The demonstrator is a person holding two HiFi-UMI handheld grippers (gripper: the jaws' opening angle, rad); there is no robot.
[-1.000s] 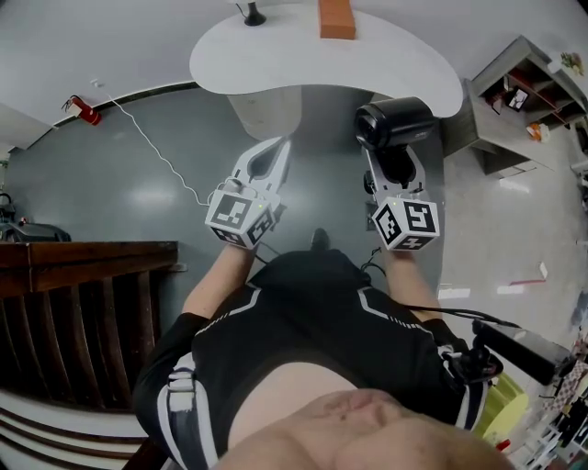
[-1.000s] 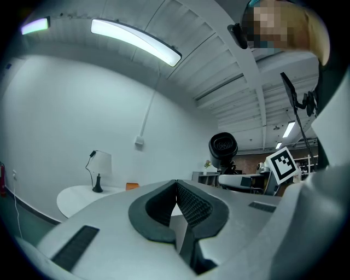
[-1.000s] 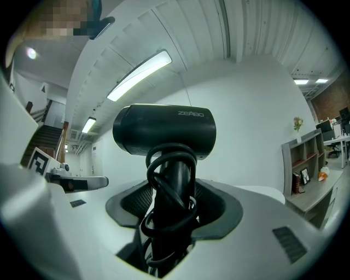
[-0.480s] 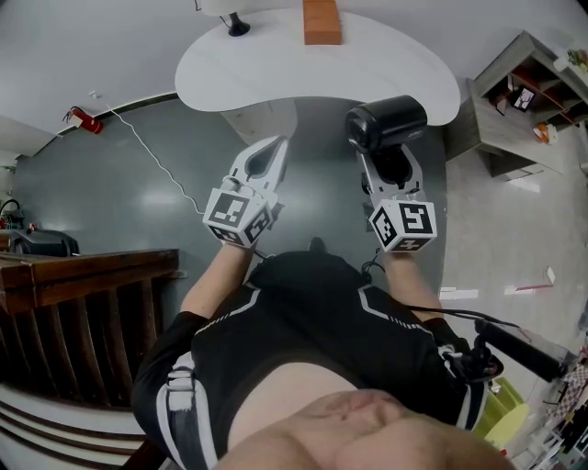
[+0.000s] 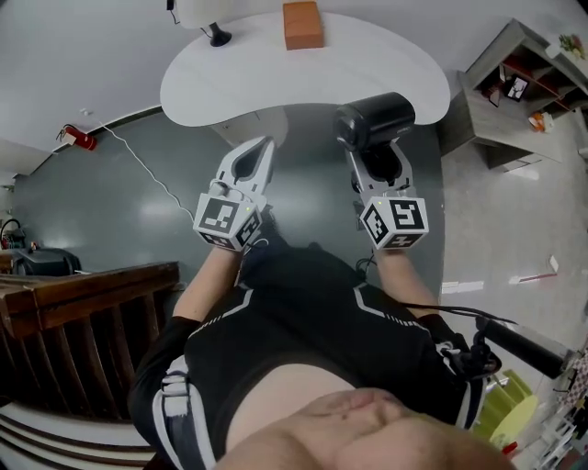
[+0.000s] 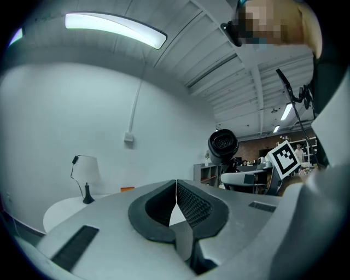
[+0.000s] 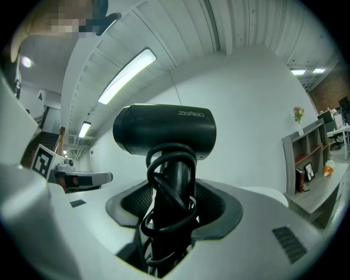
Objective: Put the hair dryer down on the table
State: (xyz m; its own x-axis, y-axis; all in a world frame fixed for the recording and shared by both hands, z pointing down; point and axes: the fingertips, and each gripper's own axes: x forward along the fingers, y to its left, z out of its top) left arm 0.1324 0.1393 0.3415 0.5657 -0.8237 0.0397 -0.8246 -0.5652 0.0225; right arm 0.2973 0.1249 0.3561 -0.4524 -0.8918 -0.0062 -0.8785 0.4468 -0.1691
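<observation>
Before the person, two claws are held out. On the left claw [image 5: 258, 156] the jaws are pressed together and nothing is between them. The right claw [image 5: 375, 163] pinches the handle of the one hair dryer [image 5: 374, 119]. This dryer is black and matte, with a short thick barrel above the jaws and pale print on its side. Its black cord [image 7: 151, 175] is wound in loops round the handle. It hangs over the floor, near the edge of the one white bench [image 5: 386, 73]. That bench carries one orange block [image 5: 302, 24] and one lamp [image 5: 213, 29].

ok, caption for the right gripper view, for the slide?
Right gripper grips the black hair dryer by its cord-wrapped handle, barrel sideways above the fingers.
</observation>
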